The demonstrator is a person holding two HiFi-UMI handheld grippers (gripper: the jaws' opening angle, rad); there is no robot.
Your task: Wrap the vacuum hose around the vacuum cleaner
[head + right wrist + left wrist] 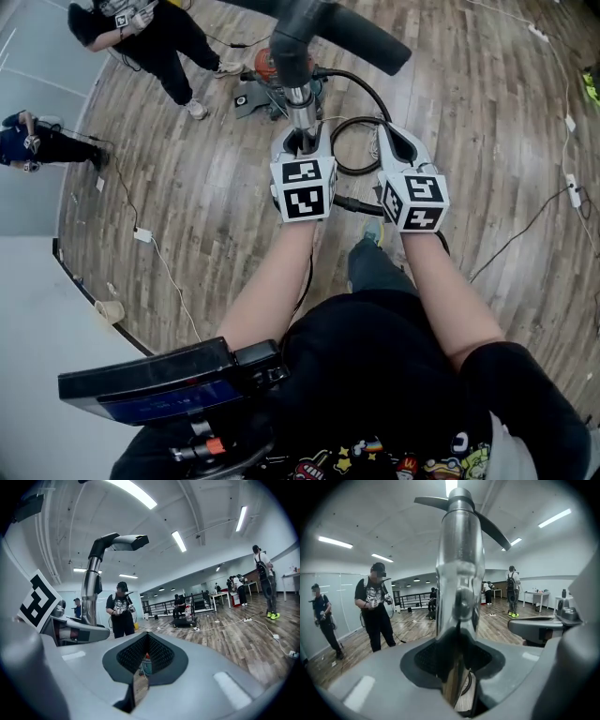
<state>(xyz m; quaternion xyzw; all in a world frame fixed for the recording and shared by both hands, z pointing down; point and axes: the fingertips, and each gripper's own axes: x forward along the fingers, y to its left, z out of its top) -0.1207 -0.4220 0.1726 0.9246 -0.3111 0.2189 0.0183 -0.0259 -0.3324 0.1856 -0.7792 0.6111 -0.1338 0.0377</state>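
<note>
The orange and teal vacuum cleaner (275, 82) stands on the wood floor ahead of me. Its shiny metal wand (299, 105) rises from my left gripper (302, 141), which is shut on it, up to a black bent handle (323, 26). In the left gripper view the wand (458, 573) stands upright between the shut jaws of the left gripper (459, 670). A black hose (354, 141) loops on the floor between the grippers. My right gripper (399, 142) hangs just right of the loop. In its own view the right gripper (142, 666) is shut with nothing in it, and the wand (91, 590) shows at the left.
A person in black (155, 33) stands at the far left, another (37, 141) by the grey floor edge. Thin cables (164, 262) and a power strip (573, 184) lie on the floor. A black device (169, 380) hangs at my chest. More people (121, 609) and tables stand in the room.
</note>
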